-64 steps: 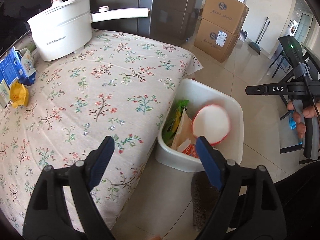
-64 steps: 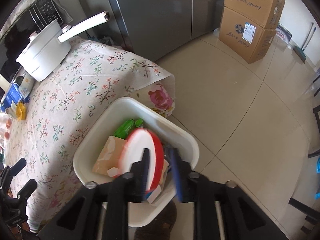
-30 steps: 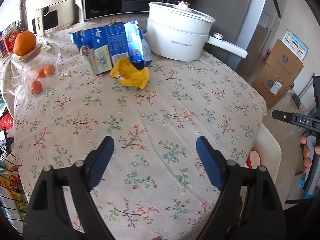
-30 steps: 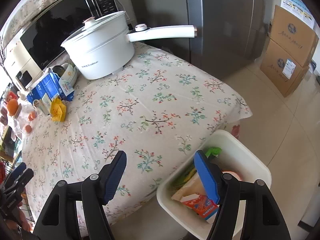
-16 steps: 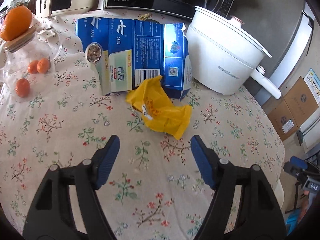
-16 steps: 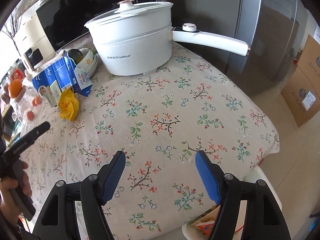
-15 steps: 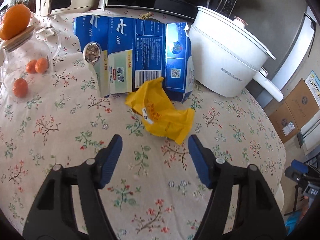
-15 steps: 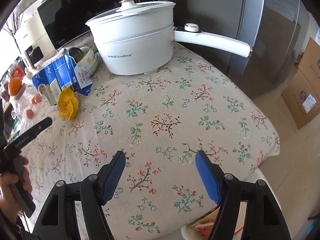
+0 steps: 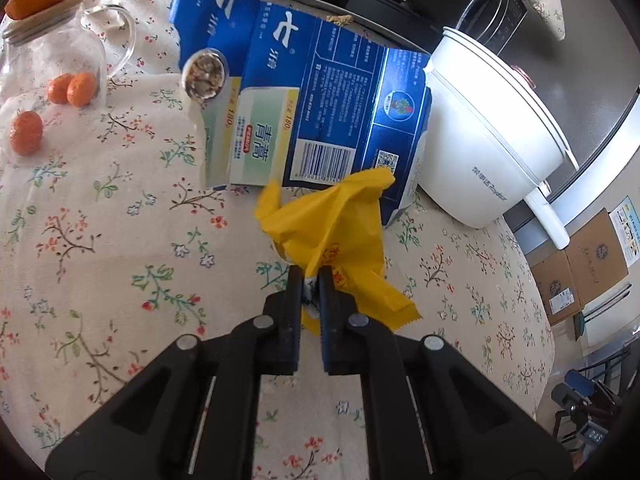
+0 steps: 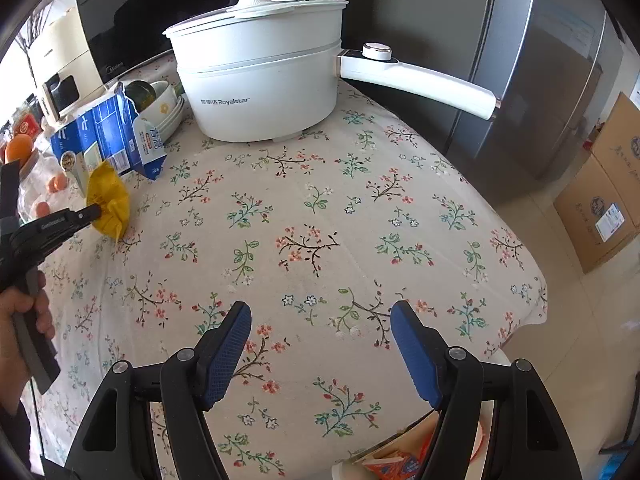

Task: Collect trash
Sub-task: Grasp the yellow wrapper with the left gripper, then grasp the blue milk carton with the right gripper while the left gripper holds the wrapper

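A crumpled yellow wrapper lies on the flowered tablecloth, just in front of a torn blue carton. My left gripper is shut on the wrapper's near part; its black fingers pinch the yellow foil between them. The right wrist view shows the same wrapper at the far left with the left gripper's tip on it, held by a hand. My right gripper hangs open over the cloth near the table's front edge, nothing between its blue pads. A white bin with trash peeks out below the table edge.
A white electric pot with a long handle stands at the back. A glass jar with small oranges and a loose orange sit at the left. Microwave and stacked bowls lie behind the carton. Cardboard boxes stand on the floor.
My left gripper moved in on the yellow wrapper and its jaws closed on it. The right gripper drifted slightly closer over the cloth and stayed open.
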A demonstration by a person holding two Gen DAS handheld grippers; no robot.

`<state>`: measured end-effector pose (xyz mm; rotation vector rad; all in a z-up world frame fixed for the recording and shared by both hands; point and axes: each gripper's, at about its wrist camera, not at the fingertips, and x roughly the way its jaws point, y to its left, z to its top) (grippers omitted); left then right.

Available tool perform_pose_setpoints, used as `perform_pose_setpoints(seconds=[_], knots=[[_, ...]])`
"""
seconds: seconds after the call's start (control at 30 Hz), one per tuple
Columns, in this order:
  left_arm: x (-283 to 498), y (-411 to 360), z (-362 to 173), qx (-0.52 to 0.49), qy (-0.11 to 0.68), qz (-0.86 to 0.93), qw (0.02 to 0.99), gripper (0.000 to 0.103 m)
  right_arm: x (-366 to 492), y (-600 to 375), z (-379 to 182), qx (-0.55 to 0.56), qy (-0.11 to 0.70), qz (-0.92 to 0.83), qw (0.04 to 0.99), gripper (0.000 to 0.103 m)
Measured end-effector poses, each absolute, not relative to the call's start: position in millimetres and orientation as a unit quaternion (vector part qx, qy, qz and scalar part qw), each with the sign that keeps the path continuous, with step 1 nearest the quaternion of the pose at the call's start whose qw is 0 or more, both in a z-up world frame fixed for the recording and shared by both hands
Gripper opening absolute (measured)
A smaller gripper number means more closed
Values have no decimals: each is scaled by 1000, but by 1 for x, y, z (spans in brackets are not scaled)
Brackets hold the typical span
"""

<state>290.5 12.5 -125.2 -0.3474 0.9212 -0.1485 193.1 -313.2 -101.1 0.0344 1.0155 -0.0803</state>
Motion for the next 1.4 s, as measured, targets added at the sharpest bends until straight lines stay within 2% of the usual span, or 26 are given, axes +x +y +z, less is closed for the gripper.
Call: perform_pose_setpoints(seconds=[0.17, 0.43, 0.67, 1.0, 1.17, 1.27, 1.4], knots=[[253, 39, -91, -140, 435, -60, 888, 8, 197, -303, -96, 49, 491, -33, 869, 74], [183, 101, -38, -134, 427, 3, 894, 8, 209, -229, -76, 27, 460, 2, 888, 74], [146, 145, -43, -134, 427, 40, 893, 8, 219, -133, -81, 16, 428, 33, 903, 74], [161, 189, -54, -84, 425, 90, 897, 8, 263, -26, -121, 3, 383, 28, 923, 73], [163, 204, -62, -96, 437, 94, 890, 8, 293, 2, -139, -3, 367, 14, 930, 69], [165, 214, -64, -101, 438, 101, 888, 8, 310, 17, -148, -14, 362, 11, 932, 63], [168, 217, -72, -101, 451, 97, 881, 8, 329, 39, -155, -41, 352, 4, 935, 61]])
